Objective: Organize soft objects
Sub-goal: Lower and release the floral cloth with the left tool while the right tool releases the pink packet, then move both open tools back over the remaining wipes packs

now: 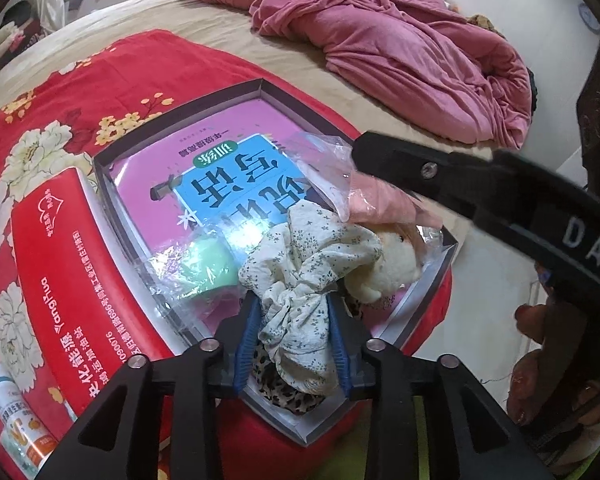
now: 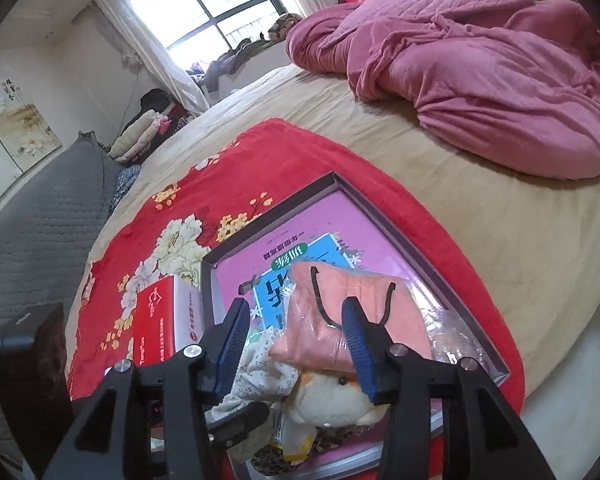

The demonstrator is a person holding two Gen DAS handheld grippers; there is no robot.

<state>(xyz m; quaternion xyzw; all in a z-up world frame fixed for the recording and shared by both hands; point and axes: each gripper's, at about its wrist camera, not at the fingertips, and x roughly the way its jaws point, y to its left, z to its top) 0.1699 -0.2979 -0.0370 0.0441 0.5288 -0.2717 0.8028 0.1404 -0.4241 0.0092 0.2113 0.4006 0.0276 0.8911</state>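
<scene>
Lower centre of the left view: left gripper (image 1: 296, 336) pinches the floral cloth (image 1: 300, 280) over the box (image 1: 436, 280). Right gripper (image 2: 296, 344), jaws spread, straddles the pink bag (image 2: 340, 320). Step, likely: lifting cloth out; next needs a clean upward pull.

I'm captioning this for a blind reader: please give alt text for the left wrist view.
The left tongs clamp a floral cloth over a box on a red blanket. The box holds a plush toy and a pink book.
</scene>
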